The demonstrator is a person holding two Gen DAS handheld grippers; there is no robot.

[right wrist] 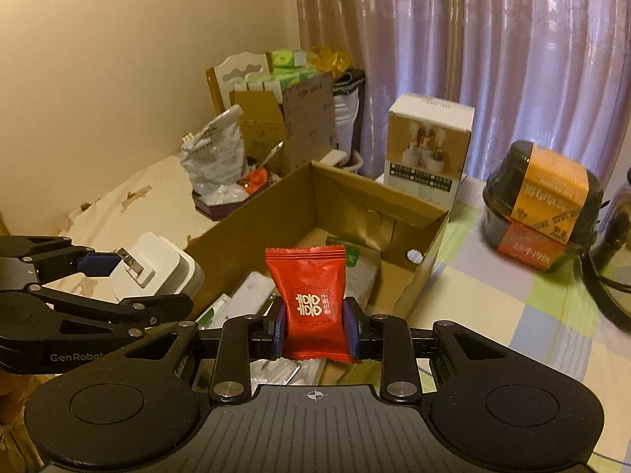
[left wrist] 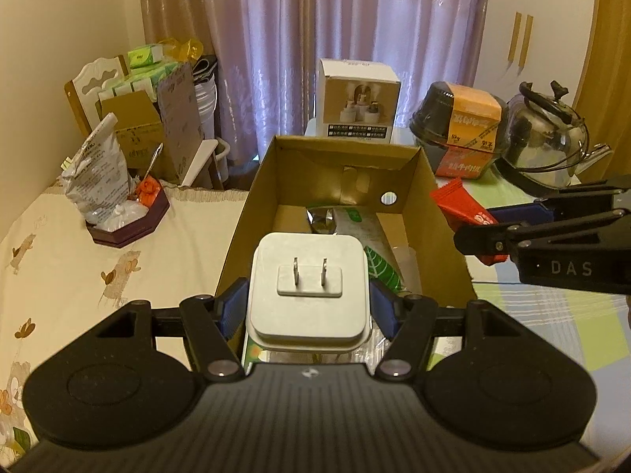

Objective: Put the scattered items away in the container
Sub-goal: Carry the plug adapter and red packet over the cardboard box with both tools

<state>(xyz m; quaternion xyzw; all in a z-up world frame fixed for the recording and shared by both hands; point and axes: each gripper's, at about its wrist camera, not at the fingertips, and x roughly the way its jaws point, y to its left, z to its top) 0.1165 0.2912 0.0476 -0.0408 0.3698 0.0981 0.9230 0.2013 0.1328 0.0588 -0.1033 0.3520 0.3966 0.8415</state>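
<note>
The left gripper [left wrist: 307, 307] clamps a white charger [left wrist: 307, 295] over the cardboard box [left wrist: 252, 205]. The right gripper [right wrist: 315, 325] pinches a red candy packet [right wrist: 311, 299] above it.

Dim, warm indoor light, perhaps daylight through the curtain [left wrist: 355, 39], fisheye-bent, vignetted edges

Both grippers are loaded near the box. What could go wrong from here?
1. The white charger and red packet converge over one cardboard box; the left gripper and right gripper may collide.
2. The charger might crush the packets already inside.
</note>
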